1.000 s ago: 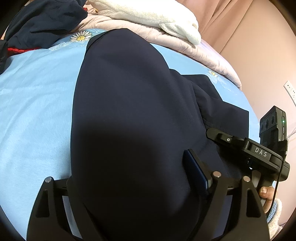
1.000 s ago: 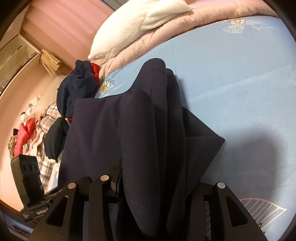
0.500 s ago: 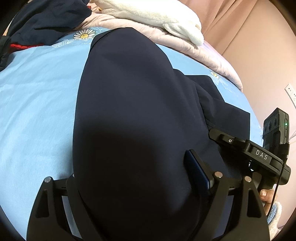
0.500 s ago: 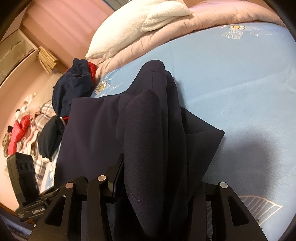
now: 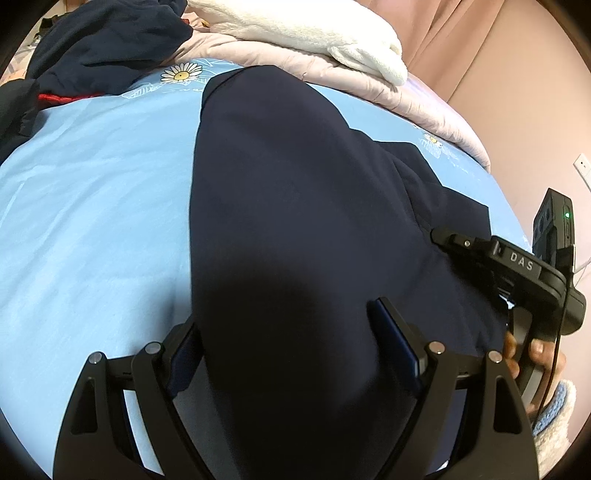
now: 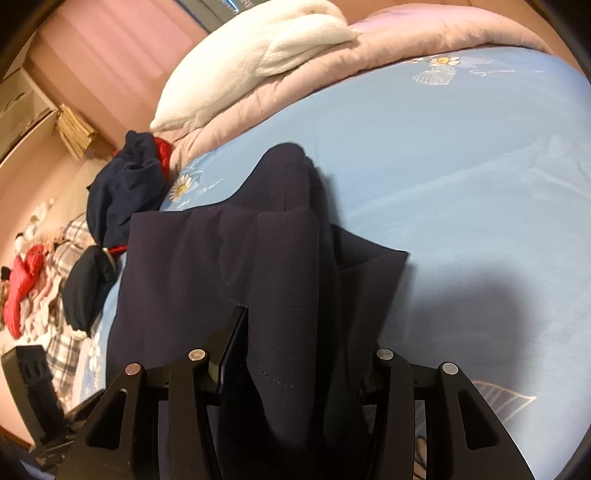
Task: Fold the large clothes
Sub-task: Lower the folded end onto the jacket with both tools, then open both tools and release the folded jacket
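Note:
A large navy garment (image 5: 295, 203) lies spread lengthwise on the light blue bed sheet (image 5: 92, 221). My left gripper (image 5: 284, 321) stands wide open over its near end, with the cloth filling the gap between both fingers. In the right wrist view, a raised fold (image 6: 288, 258) of the same garment (image 6: 177, 277) runs between the jaws of my right gripper (image 6: 306, 325). Those jaws are opening, and the left pad (image 6: 232, 350) shows beside the fold; cloth hides the right pad. A hand (image 5: 535, 350) holds the right tool at the garment's right edge.
A white fleece blanket (image 5: 295, 26) on a pink quilt (image 5: 406, 96) lines the far side of the bed. A heap of dark clothes with red trim (image 6: 125, 192) sits at the far left corner. More clothes (image 6: 22, 288) lie beyond the bed's left edge.
The right gripper's jaws have widened and its left pad has come away from the fold. The left gripper has shifted slightly, so its left pad now shows beside the garment's edge.

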Action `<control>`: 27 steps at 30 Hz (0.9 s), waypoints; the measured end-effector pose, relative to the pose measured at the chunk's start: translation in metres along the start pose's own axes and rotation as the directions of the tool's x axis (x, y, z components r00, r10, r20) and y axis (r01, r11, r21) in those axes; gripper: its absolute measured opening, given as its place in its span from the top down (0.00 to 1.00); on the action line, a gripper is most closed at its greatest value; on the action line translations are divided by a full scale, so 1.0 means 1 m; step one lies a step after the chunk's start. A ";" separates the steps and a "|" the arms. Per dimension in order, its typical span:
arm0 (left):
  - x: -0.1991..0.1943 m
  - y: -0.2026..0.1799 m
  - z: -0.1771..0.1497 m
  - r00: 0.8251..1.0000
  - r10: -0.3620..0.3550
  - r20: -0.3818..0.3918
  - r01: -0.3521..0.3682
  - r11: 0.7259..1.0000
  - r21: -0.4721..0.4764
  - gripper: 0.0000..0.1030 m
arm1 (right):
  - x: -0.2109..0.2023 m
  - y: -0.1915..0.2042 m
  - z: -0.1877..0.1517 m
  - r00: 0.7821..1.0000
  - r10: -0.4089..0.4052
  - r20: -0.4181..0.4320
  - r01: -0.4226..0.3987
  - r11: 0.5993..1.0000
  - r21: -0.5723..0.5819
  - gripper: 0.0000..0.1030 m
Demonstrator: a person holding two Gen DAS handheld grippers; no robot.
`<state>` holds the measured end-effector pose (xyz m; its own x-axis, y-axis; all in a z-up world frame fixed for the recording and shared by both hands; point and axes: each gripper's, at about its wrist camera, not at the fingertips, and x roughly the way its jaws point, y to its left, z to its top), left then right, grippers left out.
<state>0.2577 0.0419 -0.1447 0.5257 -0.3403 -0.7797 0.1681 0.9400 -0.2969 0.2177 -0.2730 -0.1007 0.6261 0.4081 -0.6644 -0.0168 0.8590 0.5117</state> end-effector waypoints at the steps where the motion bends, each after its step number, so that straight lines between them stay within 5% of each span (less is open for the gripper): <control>1: -0.001 0.000 -0.001 1.000 0.003 -0.001 -0.003 1.000 0.003 0.16 | -0.001 0.000 0.000 1.000 -0.015 0.005 0.015 1.000 -0.004 0.54; 20: -0.017 -0.004 -0.030 0.997 0.064 -0.035 -0.062 0.996 0.060 0.16 | -0.042 0.006 -0.004 0.946 -0.296 0.134 0.312 0.942 -0.120 0.51; 27: -0.021 -0.007 -0.039 0.996 0.082 -0.038 -0.080 0.995 0.065 0.16 | -0.073 0.030 -0.028 0.934 -0.279 0.222 0.329 0.914 -0.236 0.51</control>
<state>0.2131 0.0412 -0.1476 0.5059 -0.2624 -0.8217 0.1799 0.9638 -0.1971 0.1496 -0.2689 -0.0518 0.7629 0.0729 -0.6424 0.0067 0.9927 0.1206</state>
